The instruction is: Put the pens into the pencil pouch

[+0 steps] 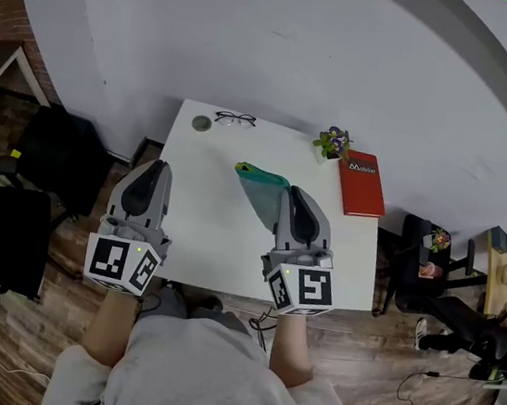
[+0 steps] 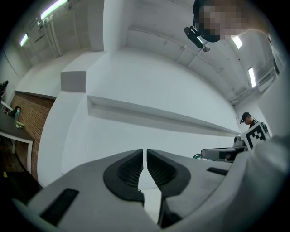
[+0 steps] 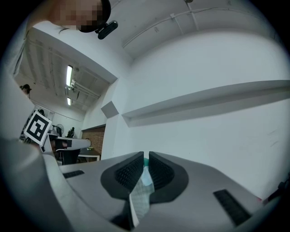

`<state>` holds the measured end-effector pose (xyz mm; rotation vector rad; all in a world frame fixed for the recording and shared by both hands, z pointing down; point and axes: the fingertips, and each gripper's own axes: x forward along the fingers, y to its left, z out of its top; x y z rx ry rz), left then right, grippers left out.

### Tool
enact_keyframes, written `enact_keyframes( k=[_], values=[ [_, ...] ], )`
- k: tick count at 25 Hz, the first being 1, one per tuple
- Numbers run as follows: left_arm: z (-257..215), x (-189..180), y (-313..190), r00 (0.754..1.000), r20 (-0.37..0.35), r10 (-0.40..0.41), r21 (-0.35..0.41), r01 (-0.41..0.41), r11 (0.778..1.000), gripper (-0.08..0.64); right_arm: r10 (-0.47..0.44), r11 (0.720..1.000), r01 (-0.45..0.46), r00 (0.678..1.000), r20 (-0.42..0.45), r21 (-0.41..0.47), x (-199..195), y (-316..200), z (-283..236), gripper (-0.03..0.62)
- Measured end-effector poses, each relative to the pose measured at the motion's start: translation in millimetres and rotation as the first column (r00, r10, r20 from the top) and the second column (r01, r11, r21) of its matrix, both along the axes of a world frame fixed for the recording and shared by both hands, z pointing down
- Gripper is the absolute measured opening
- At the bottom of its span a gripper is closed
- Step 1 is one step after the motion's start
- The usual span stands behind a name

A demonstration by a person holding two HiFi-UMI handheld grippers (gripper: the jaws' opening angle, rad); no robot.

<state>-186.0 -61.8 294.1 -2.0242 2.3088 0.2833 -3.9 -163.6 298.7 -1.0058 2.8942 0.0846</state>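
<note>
A teal pencil pouch with a green top edge hangs above the white table. My right gripper is shut on it. In the right gripper view, its pale mesh fabric is pinched between the ribbed pads of that gripper. My left gripper hovers over the table's left edge. Its jaws stand together with only a sliver of gap and hold nothing. I see no pens in any view.
At the table's far edge lie a pair of glasses and a small round green object. A little potted plant and a red book sit at the far right. Dark bags stand on the floor to the left, a black chair to the right.
</note>
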Motion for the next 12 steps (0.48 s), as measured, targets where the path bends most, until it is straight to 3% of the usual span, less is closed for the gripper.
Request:
enact_keyframes(
  k=[12],
  values=[
    [-2,9,11,1.0,0.002,-0.004,0.007,0.004,1.0,0.046,-0.019,1.0,0.019,1.0,0.003,0.02,6,14,-5,0.053]
  ],
)
